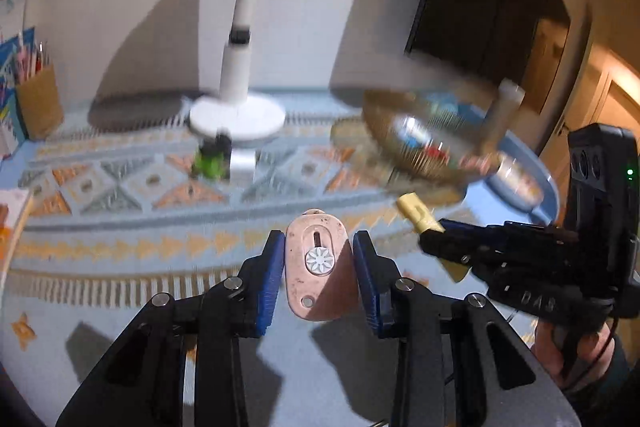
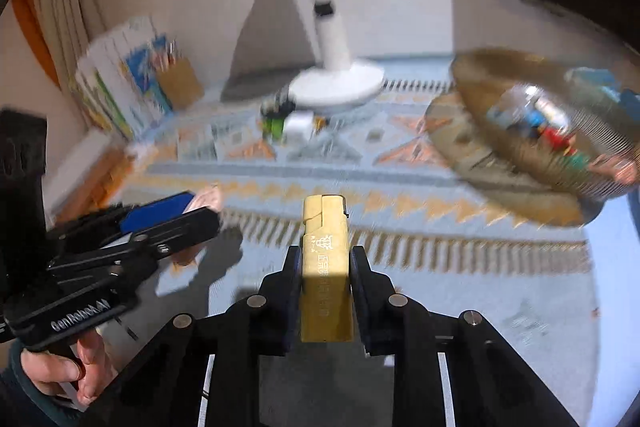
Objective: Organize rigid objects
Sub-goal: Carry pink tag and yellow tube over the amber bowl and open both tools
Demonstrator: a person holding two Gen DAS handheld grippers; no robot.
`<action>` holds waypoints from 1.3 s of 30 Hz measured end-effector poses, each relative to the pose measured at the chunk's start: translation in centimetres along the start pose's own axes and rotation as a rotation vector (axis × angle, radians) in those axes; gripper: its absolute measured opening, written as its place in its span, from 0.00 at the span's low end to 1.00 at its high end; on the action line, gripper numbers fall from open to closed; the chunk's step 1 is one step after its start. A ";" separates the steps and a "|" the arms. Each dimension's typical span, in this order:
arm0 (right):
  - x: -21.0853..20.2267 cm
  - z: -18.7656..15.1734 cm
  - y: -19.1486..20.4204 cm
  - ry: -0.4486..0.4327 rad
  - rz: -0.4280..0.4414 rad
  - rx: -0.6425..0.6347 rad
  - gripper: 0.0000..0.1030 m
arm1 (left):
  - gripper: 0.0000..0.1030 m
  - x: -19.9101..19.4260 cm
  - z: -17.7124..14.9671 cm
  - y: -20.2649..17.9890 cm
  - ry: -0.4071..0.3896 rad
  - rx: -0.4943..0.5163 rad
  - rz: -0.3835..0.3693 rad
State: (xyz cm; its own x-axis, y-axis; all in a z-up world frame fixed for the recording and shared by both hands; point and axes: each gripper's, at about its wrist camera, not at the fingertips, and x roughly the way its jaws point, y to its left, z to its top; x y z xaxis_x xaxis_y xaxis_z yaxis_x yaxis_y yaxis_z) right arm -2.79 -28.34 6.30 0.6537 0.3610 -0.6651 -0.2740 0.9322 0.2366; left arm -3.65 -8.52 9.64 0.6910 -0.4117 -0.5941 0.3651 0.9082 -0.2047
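Note:
My left gripper [image 1: 319,261] is shut on a pink oval case [image 1: 316,267] with a white flower dial, held above the patterned cloth. My right gripper [image 2: 325,259] is shut on a yellow lighter [image 2: 326,267], also held above the cloth. In the left wrist view the right gripper [image 1: 434,233] shows at the right with the lighter [image 1: 418,213] sticking out. In the right wrist view the left gripper [image 2: 192,211] shows at the left with the pink case [image 2: 206,199]. A ribbed glass bowl [image 2: 540,131] with several small objects stands at the far right; it also shows in the left wrist view [image 1: 424,139].
A white lamp base [image 1: 236,119] stands at the back centre, with a small green and black object [image 1: 212,159] in front of it. A brown pencil cup [image 1: 38,99] and books stand at the back left. A blue-rimmed dish [image 1: 520,179] sits behind the bowl.

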 end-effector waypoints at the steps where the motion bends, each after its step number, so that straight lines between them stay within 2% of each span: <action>1: -1.0 0.5 -0.5 -0.026 -0.010 0.007 0.22 | 0.31 -0.3 0.6 -0.3 -0.014 0.007 -0.004; 6: -6.3 3.6 -3.6 -0.170 -0.081 0.045 0.22 | 0.31 -1.3 4.9 -2.9 -0.106 0.062 -0.033; 9: -9.8 5.5 -6.0 -0.254 -0.209 0.053 0.23 | 0.31 -0.8 8.3 -4.9 -0.142 0.108 -0.062; 11: -11.4 6.8 -7.8 -0.301 -0.325 0.052 0.22 | 0.31 0.4 10.2 -5.8 -0.140 0.083 -0.129; 13: -12.1 7.9 -9.6 -0.321 -0.398 0.071 0.22 | 0.31 2.6 12.2 -6.5 -0.117 0.041 -0.202; 14: -12.2 8.5 -10.8 -0.322 -0.420 0.089 0.22 | 0.31 3.6 12.8 -7.0 -0.115 0.044 -0.207; 16: -12.1 9.2 -13.0 -0.310 -0.459 0.118 0.22 | 0.31 6.1 13.7 -8.3 -0.107 0.067 -0.206; 19: -10.3 9.8 -16.0 -0.252 -0.508 0.151 0.23 | 0.31 10.6 14.1 -9.4 -0.054 0.068 -0.222; 22: -7.4 9.6 -18.6 -0.165 -0.506 0.188 0.22 | 0.31 15.1 13.4 -10.2 0.019 0.072 -0.229; 27: -3.0 9.0 -21.4 -0.042 -0.551 0.208 0.22 | 0.31 19.5 12.0 -11.4 0.122 0.090 -0.250; 28: -2.5 9.1 -21.7 -0.029 -0.562 0.210 0.23 | 0.36 19.8 12.0 -11.6 0.129 0.098 -0.258; 29: -2.2 9.1 -22.2 -0.023 -0.565 0.214 0.26 | 0.53 19.9 12.0 -11.8 0.136 0.104 -0.267; 31: -2.3 9.2 -22.7 -0.030 -0.548 0.237 0.36 | 0.79 19.6 12.3 -11.8 0.130 0.086 -0.273; 34: -4.2 9.1 -22.8 -0.093 -0.495 0.254 0.39 | 0.81 17.4 12.4 -10.9 0.067 0.061 -0.305; 39: -6.8 8.8 -21.6 -0.144 -0.486 0.265 0.55 | 0.81 14.4 12.3 -9.1 0.080 0.027 -0.290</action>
State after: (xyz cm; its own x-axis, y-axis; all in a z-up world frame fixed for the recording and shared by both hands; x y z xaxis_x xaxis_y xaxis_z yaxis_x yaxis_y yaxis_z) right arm 4.86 -50.65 11.95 0.7551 -0.1279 -0.6430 0.2561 0.9604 0.1097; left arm 10.67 -23.64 12.46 0.5046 -0.6450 -0.5739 0.5568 0.7511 -0.3547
